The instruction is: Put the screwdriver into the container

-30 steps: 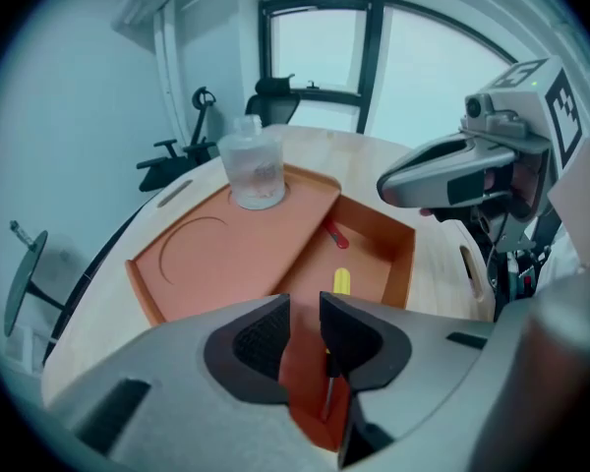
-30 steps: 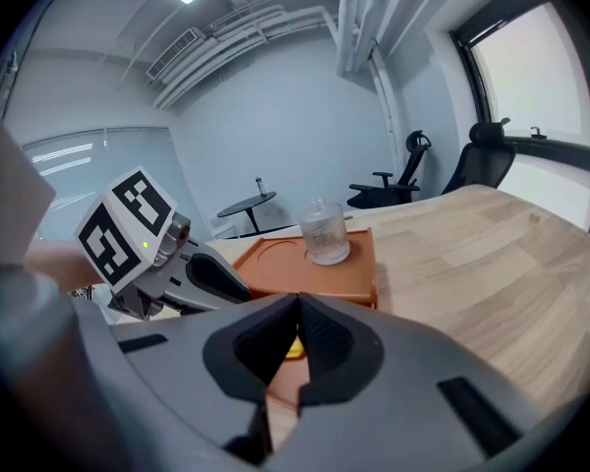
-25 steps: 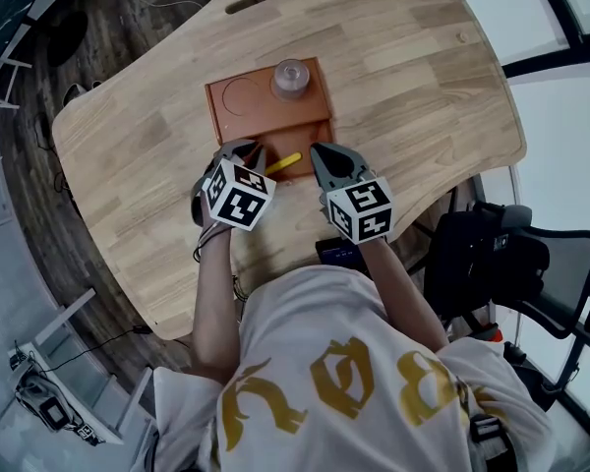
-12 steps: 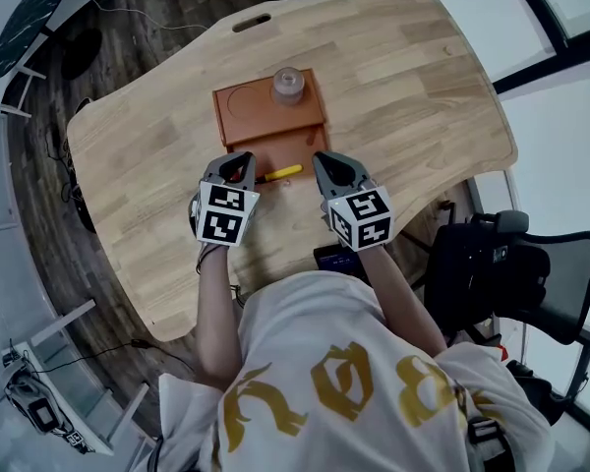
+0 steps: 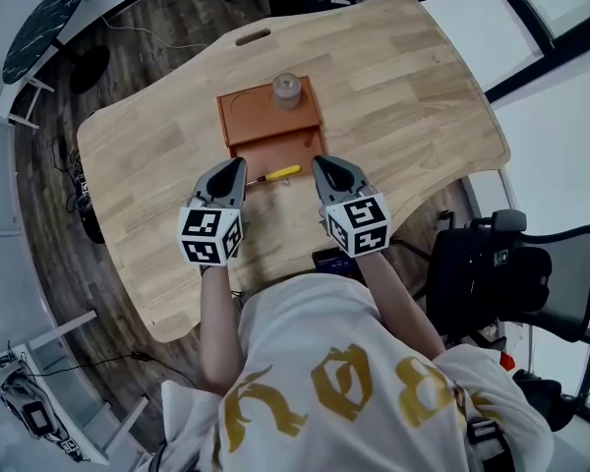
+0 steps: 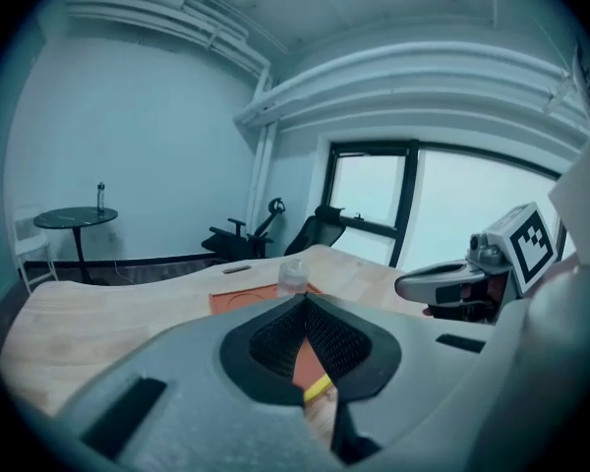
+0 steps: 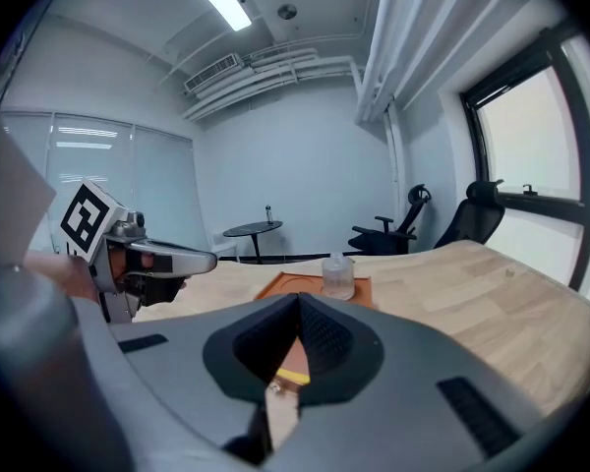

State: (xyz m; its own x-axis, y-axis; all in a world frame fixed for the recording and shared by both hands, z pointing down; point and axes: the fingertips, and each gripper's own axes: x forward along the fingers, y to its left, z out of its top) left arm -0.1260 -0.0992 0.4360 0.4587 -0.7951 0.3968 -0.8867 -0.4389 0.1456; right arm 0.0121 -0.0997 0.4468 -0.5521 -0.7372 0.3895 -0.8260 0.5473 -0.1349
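Observation:
The screwdriver (image 5: 280,174), yellow-handled with a thin shaft pointing left, lies along the near edge of the brown tray (image 5: 261,131); whether it is inside the rim I cannot tell. A small clear jar (image 5: 286,90) stands at the tray's far side. My left gripper (image 5: 236,166) hovers just left of the screwdriver, shut and empty. My right gripper (image 5: 321,162) hovers just right of it, also shut on nothing. Past the left gripper's (image 6: 305,299) closed tips a bit of yellow screwdriver handle (image 6: 318,389) shows. The right gripper (image 7: 300,299) likewise looks over the screwdriver handle (image 7: 293,376) toward the jar (image 7: 337,275).
The curved wooden table (image 5: 403,87) has a slot handle (image 5: 253,37) at its far edge. A black office chair (image 5: 511,264) stands at the right, and a round side table (image 5: 41,16) at the far left on the floor.
Both grippers have lifted off the table and drawn back a little from the tray. The left one has rolled and its jaws have shut. The screwdriver stays where it lay.

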